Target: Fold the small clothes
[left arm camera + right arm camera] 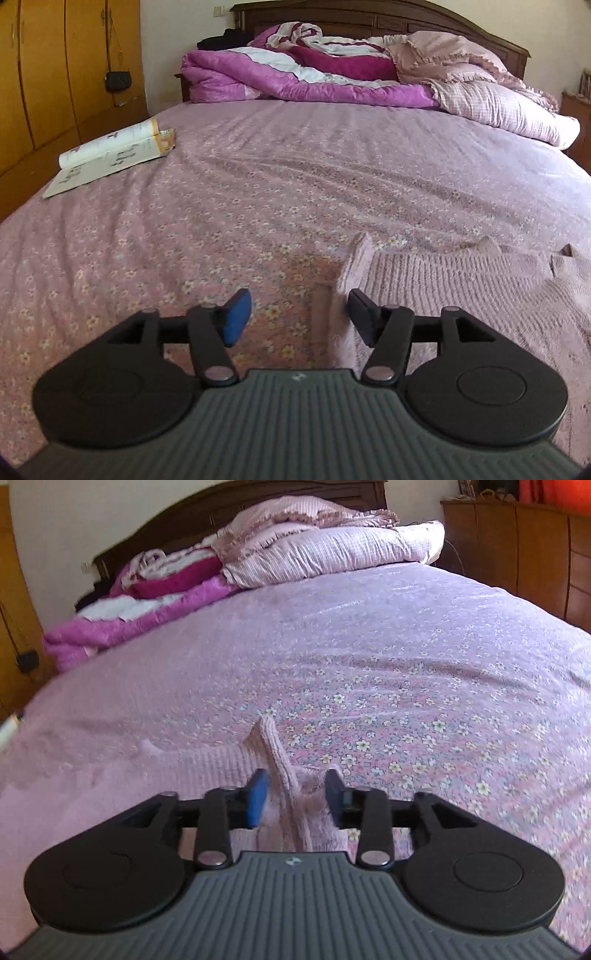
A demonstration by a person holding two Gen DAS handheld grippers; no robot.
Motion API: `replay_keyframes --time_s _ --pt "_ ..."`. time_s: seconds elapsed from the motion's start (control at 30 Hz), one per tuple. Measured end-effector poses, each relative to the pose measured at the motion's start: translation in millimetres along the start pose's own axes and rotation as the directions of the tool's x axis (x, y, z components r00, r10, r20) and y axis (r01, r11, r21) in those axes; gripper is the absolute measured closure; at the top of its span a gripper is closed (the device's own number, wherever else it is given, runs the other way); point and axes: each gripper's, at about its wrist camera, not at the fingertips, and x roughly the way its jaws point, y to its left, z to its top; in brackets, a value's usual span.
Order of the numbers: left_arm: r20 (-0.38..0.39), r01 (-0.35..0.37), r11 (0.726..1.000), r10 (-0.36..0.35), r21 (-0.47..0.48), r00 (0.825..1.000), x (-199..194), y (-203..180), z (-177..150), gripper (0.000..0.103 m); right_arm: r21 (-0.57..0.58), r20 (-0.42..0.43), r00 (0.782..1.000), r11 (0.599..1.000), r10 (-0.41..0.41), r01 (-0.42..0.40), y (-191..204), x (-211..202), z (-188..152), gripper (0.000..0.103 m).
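While both grippers hang open over the bed [295, 177], the pink knit [461, 291] lies flat at the near edge. Left gripper [299, 317] holds nothing; the knit's left edge sits beside its right pad. Right gripper [297, 797] straddles a raised fold [280, 760], pads apart from it. Risk: the unpinned fold slumps and spoils the crease.

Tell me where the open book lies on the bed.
In the left wrist view, the open book lies at the bed's left edge, beside the wooden wardrobe.
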Motion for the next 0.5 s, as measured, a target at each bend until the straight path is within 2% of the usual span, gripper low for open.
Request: replay_keyframes --time_s 0.1,0.2,0.27,0.33,0.37,0.5 --pt "-0.02 -0.017 0.999 0.018 0.029 1.0 4 -3 -4 0.043 0.011 -0.011 1.0 1.0 0.029 -0.029 -3 -8 -8 0.055" --pt "-0.027 -0.02 1.0 0.021 0.023 0.999 3 -5 -6 0.043 -0.012 -0.048 0.999 1.0 -0.005 0.004 -3 -2 -21 0.055" --pt "-0.033 -0.005 1.0 0.006 0.022 0.999 -3 -5 -6 0.043 -0.003 -0.037 0.999 1.0 -0.005 0.005 -6 2 -28 0.051" --pt "-0.038 0.026 0.999 -0.025 0.03 0.999 -13 -5 -6 0.043 0.022 -0.032 0.999 1.0 -0.012 0.013 -9 3 -28 0.042" --pt "-0.042 0.038 0.999 -0.036 0.032 0.998 -17 -4 -6 0.043 0.048 -0.041 0.999 0.999 -0.01 0.011 -12 2 -28 0.042" --pt "-0.073 0.066 0.997 -0.063 0.042 0.995 -38 -4 -12 0.028 0.17 -0.03 0.999 0.985 0.045 -0.039 -28 -12 -29 0.039"
